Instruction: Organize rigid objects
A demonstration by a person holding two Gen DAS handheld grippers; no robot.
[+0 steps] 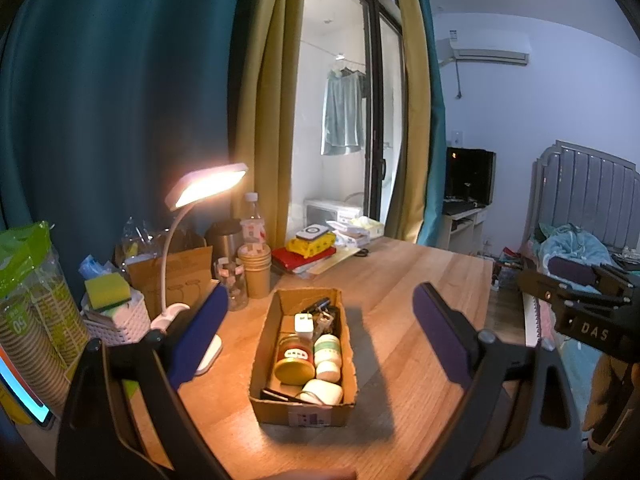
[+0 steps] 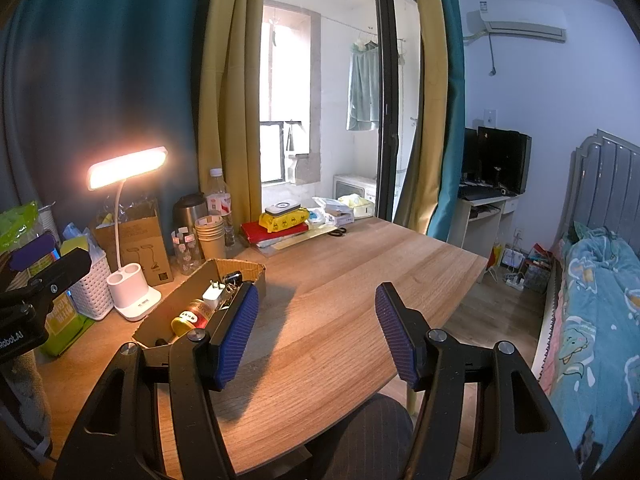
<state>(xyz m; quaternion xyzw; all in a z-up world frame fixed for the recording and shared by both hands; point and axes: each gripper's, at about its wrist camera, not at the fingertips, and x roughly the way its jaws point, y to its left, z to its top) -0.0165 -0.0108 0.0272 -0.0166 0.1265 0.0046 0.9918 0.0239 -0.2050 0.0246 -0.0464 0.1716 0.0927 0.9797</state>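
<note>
A cardboard box (image 1: 267, 328) sits on the wooden desk (image 1: 420, 280). It holds a gold-lidded jar (image 1: 294, 362), white cream jars (image 1: 327, 350), a white charger plug (image 1: 304, 325), dark clips and keys (image 1: 322, 309). My left gripper (image 1: 320, 332) is open and empty, raised above the box. My right gripper (image 2: 316, 332) is open and empty, above bare desk to the right of the box (image 2: 160, 320). The jar (image 2: 192, 316) and plug (image 2: 212, 292) show there too. The right gripper's body shows in the left wrist view (image 1: 588, 312).
A lit white desk lamp (image 1: 208, 188) stands left of the box. Behind it are paper cups (image 1: 256, 268), a glass jar (image 1: 232, 280), a water bottle (image 1: 252, 224), a white basket (image 1: 116, 316) with sponges, and stacked books (image 1: 304, 254). A bed (image 2: 592, 300) lies right; a chair seat (image 2: 360, 440) sits below.
</note>
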